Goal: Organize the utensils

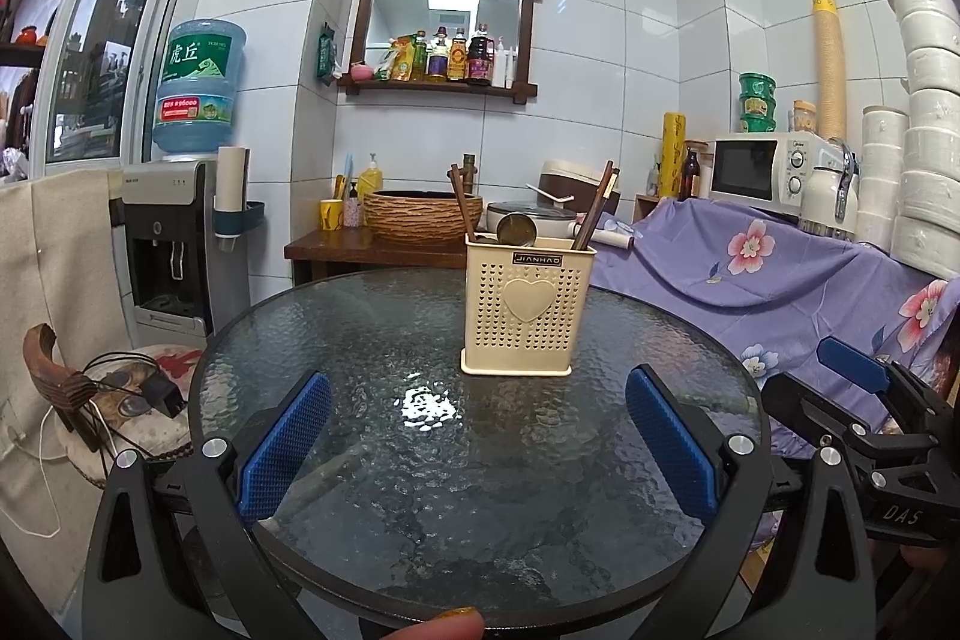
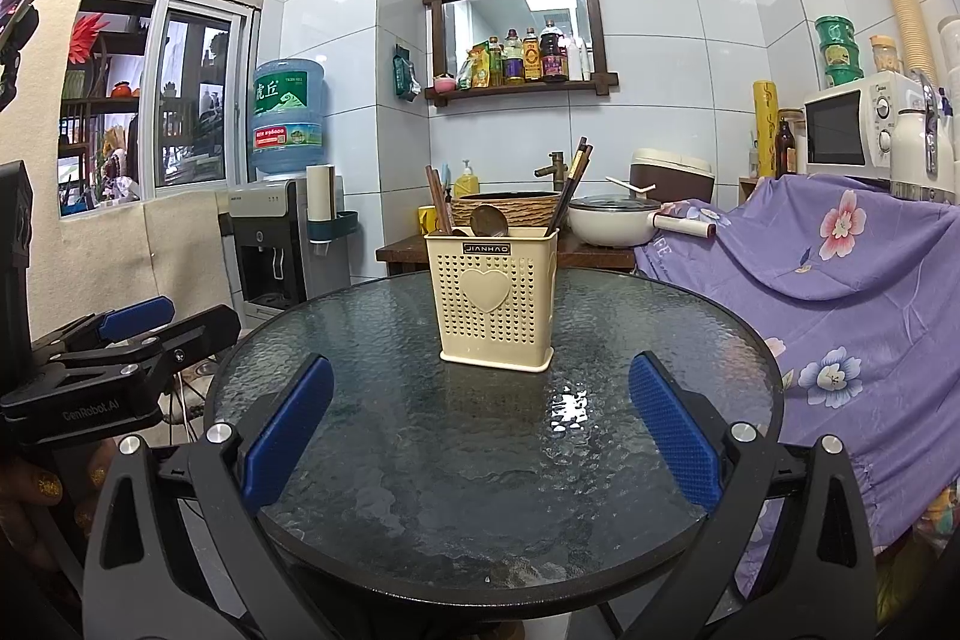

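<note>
Left wrist view: left gripper [image 1: 477, 445] and right gripper [image 2: 480, 427] spread wide, empty, back at table [image 1: 336, 340] edge; chopsticks [image 1: 597, 208] and spoon [image 1: 516, 229] upright in holder [image 1: 522, 310], likely done.

Utensil holder [image 1: 519, 307] upright on worktop [image 1: 372, 340], toward far edge; chopsticks [image 1: 594, 208] and spoon [image 1: 516, 229] inside; microwave [image 1: 759, 172] behind, right.

— Where do the wrist views look from?
— Both sit low at the near rim of the round glass table [image 1: 336, 340], facing the tiled wall.
— Shared ground?
— The cream utensil holder [image 2: 495, 304], centre frame, fairly near.
</note>
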Demonstrator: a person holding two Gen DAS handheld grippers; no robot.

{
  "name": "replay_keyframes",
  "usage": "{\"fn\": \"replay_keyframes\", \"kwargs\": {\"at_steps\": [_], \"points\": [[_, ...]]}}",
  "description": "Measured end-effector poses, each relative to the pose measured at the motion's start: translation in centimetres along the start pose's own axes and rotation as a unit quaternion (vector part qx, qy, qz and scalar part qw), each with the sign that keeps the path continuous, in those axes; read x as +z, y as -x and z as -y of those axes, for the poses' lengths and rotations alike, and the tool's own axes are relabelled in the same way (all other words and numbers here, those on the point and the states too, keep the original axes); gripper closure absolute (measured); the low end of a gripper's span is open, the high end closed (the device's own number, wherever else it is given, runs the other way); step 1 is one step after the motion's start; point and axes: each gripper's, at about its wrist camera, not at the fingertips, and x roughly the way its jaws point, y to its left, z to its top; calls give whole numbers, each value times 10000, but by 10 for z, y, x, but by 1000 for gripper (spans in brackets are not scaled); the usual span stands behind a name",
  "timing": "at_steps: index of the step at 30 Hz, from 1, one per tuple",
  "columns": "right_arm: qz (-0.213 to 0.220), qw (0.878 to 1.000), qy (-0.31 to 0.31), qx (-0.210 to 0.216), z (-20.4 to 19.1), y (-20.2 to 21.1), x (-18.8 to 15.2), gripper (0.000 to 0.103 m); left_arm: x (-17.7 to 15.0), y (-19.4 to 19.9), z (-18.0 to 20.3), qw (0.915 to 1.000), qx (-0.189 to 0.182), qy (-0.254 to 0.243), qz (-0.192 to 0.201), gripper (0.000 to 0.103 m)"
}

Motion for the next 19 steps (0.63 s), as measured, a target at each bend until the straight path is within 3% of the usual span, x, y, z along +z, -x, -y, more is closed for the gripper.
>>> {"fn": "replay_keyframes", "kwargs": {"at_steps": [19], "points": [[-13,10000,-13,-6,-1,-3,-4,6,-1,1,-4,10000,-36,27,-51,6]]}}
